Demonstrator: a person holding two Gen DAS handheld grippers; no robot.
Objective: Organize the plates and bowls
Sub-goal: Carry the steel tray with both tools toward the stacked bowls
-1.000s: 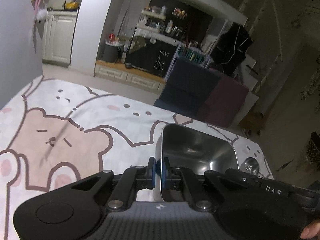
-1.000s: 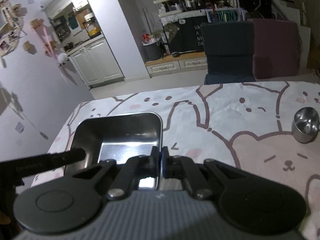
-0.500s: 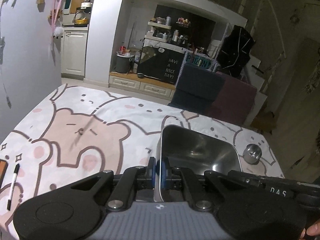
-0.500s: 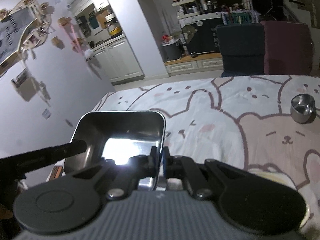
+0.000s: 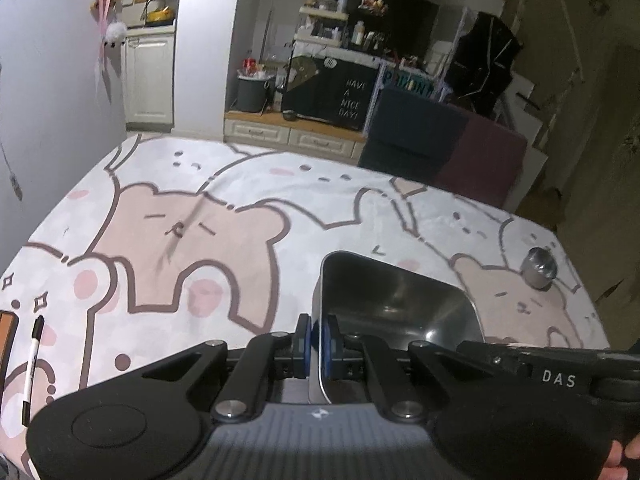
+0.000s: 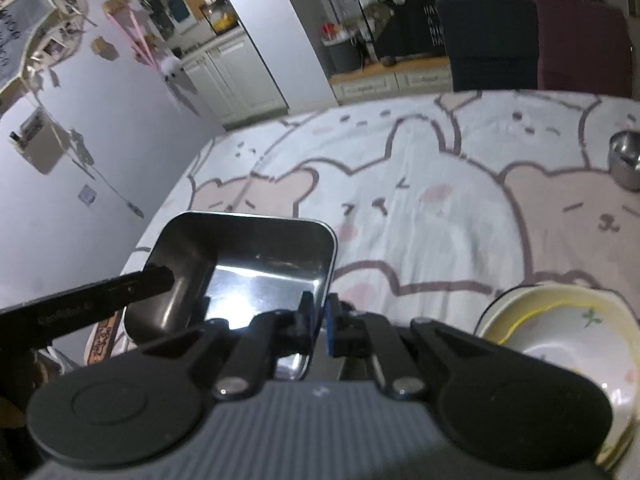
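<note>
Bear-print tablecloth (image 5: 208, 240); kitchen cabinets (image 5: 149, 80) behind.

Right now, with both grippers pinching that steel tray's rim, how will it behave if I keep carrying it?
The steel tray looks rigid, so it probably won't flex. Its polished wall may slip between the left gripper and right gripper pads. Empty and thin-walled, it's likely light.
</note>
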